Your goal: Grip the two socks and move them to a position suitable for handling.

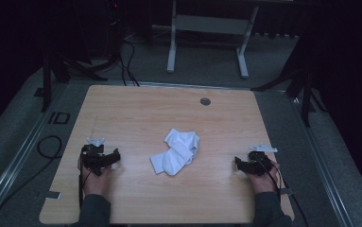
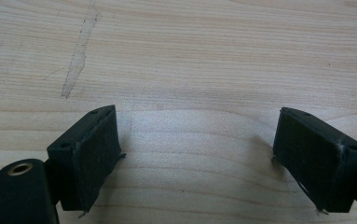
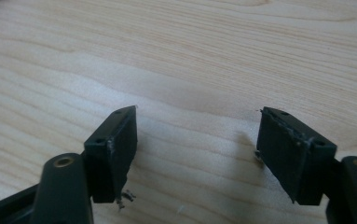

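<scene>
A crumpled white cloth (image 1: 176, 151) lies near the middle of the wooden table (image 1: 136, 113). My left gripper (image 1: 117, 157) rests low on the table well to the cloth's left, held by a hand, pointing toward it. In the left gripper view its jaws stand wide apart over bare wood, the left gripper (image 2: 197, 135) open with nothing between. My right gripper (image 1: 237, 163) sits on the table to the cloth's right, pointing left. In the right gripper view the right gripper (image 3: 197, 126) is open too, only wood grain between its pads.
A round grey grommet (image 1: 205, 101) sits near the table's far edge. A pale scuff mark (image 2: 78, 56) runs across the wood ahead of the left gripper. Beyond the table stand a white desk frame (image 1: 207, 38), dark tripod legs and cables on grey carpet.
</scene>
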Demonstrator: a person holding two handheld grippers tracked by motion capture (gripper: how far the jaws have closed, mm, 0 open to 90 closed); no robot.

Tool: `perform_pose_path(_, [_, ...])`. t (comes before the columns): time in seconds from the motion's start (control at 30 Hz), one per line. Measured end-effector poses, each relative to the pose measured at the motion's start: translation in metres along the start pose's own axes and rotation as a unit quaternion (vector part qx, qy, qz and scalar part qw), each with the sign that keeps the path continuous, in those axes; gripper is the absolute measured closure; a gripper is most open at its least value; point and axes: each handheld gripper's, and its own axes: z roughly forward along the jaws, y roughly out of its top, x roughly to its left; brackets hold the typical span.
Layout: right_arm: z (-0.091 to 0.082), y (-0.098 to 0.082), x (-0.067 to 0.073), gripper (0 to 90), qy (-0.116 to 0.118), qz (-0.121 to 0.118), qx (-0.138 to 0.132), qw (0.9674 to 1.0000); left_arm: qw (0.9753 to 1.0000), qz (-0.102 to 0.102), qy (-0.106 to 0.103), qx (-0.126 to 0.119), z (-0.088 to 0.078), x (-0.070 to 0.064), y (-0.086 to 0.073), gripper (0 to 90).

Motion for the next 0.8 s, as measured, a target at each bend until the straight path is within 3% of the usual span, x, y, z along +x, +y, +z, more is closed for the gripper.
perform_pose_path(0.2, [-0.005, 0.003, 0.004, 31.2, 0.009, -0.006, -0.002, 0.9999, 1.0, 0.0, 0.0, 0.0, 0.0, 0.0, 0.0, 14.4])
perform_pose_path(0.53, [-0.013, 0.009, 0.014, 35.5, 0.044, -0.028, -0.005, 0.9986, 1.0, 0.0, 0.0, 0.0, 0.0, 0.0, 0.0, 14.3])
perform_pose_path(0.8, [-0.013, 0.011, 0.021, 42.4, 0.068, -0.047, 0.01, 0.9965, 1.0, 0.0, 0.0, 0.0, 0.0, 0.0, 0.0, 14.4])
